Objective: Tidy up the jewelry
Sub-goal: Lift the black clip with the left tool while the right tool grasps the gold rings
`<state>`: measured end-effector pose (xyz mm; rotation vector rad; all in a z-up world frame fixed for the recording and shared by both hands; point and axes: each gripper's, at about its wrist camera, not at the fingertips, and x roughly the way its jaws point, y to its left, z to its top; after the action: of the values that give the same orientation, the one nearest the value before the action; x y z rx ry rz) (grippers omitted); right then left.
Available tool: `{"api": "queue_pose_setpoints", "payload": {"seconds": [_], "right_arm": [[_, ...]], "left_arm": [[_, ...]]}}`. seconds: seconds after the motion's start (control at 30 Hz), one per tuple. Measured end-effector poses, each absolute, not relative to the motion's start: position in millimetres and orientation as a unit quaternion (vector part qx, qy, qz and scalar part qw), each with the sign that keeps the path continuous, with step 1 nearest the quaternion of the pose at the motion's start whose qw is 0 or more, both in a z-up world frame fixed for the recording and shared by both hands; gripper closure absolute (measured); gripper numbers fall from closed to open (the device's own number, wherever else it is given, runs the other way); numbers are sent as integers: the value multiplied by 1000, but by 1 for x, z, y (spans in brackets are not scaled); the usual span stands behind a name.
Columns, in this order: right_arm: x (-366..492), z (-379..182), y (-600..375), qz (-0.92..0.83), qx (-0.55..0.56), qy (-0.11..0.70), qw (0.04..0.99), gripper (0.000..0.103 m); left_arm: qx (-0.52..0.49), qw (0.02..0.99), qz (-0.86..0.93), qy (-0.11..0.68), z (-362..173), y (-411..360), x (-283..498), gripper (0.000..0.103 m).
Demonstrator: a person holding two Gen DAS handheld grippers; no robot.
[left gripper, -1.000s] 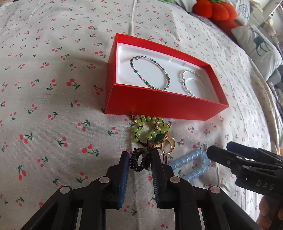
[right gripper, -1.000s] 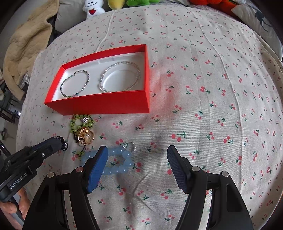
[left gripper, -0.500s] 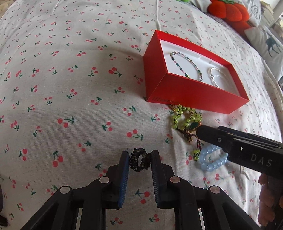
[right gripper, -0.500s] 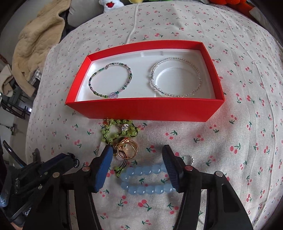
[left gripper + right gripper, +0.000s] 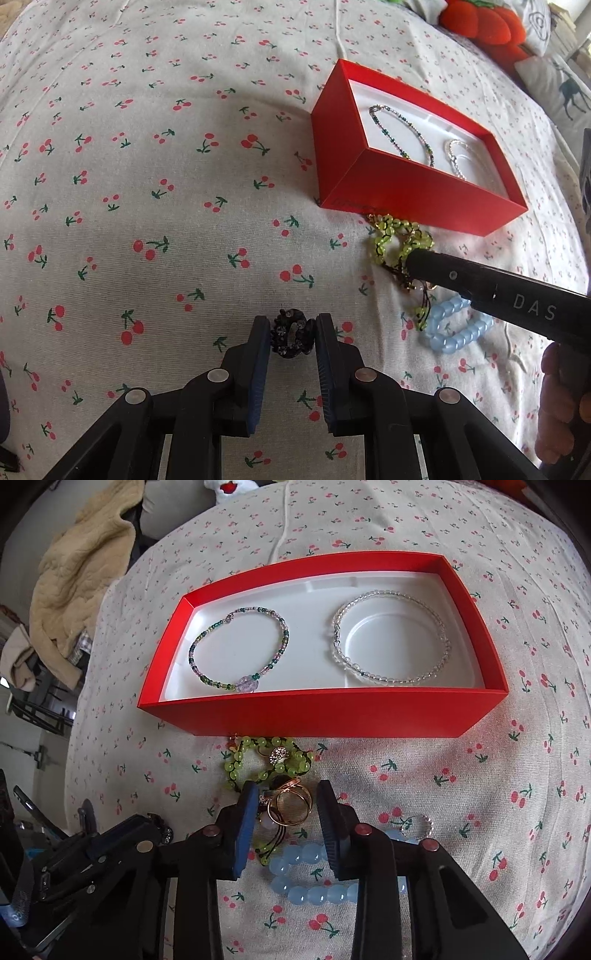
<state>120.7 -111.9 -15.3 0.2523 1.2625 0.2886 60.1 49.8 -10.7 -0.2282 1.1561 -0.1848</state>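
A red box (image 5: 332, 716) with a white liner holds a green-purple beaded bracelet (image 5: 238, 651) and a clear beaded bracelet (image 5: 391, 638); the box also shows in the left wrist view (image 5: 417, 192). In front of it lie a green bead bracelet (image 5: 266, 760), gold rings (image 5: 291, 803), a blue bead bracelet (image 5: 310, 871) and a small silver ring (image 5: 419, 825). My left gripper (image 5: 291, 332) is shut on a black sparkly ring (image 5: 291, 338), held above the cloth. My right gripper (image 5: 286, 812) is open, its fingers on either side of the gold rings.
The cherry-print cloth (image 5: 147, 184) covers the whole surface. A beige blanket (image 5: 77, 583) hangs at the far left edge. Orange plush toys (image 5: 480, 26) and pillows (image 5: 561, 85) lie at the back right.
My left gripper has carried the black ring left and away from the pile. My right gripper has moved forward over the pile and narrowed around the gold rings.
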Motion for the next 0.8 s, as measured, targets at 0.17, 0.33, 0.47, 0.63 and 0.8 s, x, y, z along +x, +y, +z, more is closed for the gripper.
{"api": "queue_pose_setpoints", "payload": {"seconds": [0.17,0.33,0.47,0.63,0.8], "right_arm": [[119,-12,-118,137,129,585,789,79],[114,-3,-125,138,133,579,793,79],[111,6,-134,141,142,570,797,79],[105,19,-145,145,156,557,803,79],[101,32,-153,146,165,542,811,79]], "left_arm": [[-109,828,-89,542,-10,48,61,84],[-113,831,-93,537,-5,46,62,84],[-118,833,-95,531,0,47,61,84],[-129,837,-95,523,8,49,59,84],[-137,842,-100,512,19,47,61,84]]}}
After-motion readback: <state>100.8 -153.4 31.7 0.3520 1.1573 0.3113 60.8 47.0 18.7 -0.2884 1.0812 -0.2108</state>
